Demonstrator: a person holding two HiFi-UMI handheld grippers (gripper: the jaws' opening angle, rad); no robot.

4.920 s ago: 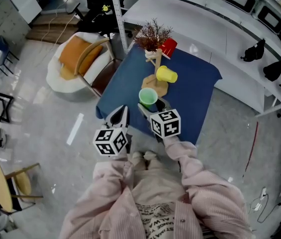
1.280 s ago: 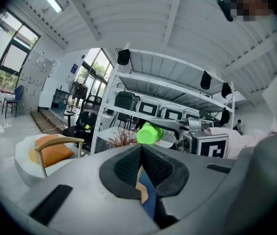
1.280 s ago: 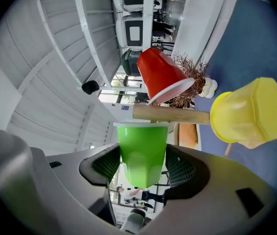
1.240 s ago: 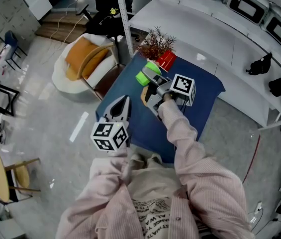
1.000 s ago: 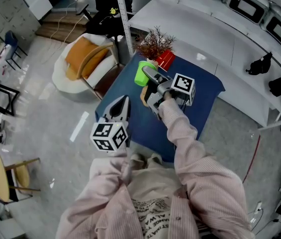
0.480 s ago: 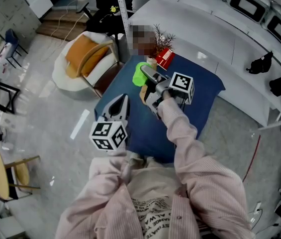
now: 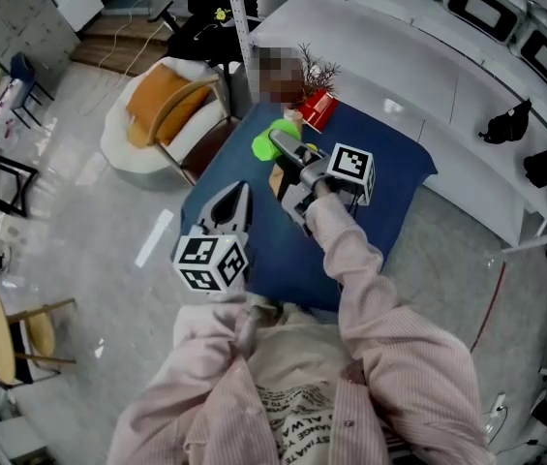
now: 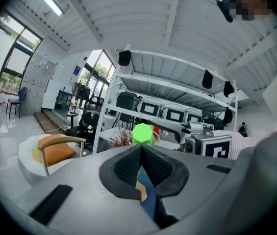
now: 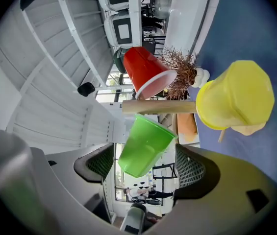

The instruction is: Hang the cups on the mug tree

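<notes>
Green cup (image 9: 144, 143): hangs on a wooden arm of the mug tree (image 9: 158, 106), between the right tool's (image 9: 145, 166) jaws. These have just been opening and stand clear of it, so it looks released. Red cup (image 9: 145, 75) and yellow cup (image 9: 236, 102) hang beyond. Left tool (image 8: 141, 168): closed, empty.

Head view: mug tree (image 7: 277, 178) sits almost wholly behind the right gripper (image 7: 283, 148) and its marker cube; only a tan scrap of base shows. The yellow cup (image 9: 236, 102) is covered there too.

Right gripper view: the yellow cup hides most of the tree's base. Peg inside the green cup (image 9: 143, 143) is hidden, so its seating cannot be told.

Left gripper view: the left gripper (image 8: 141, 153) body blocks the surface (image 8: 147, 190) except a blue sliver, and cuts off the green cup's lower part.
</notes>
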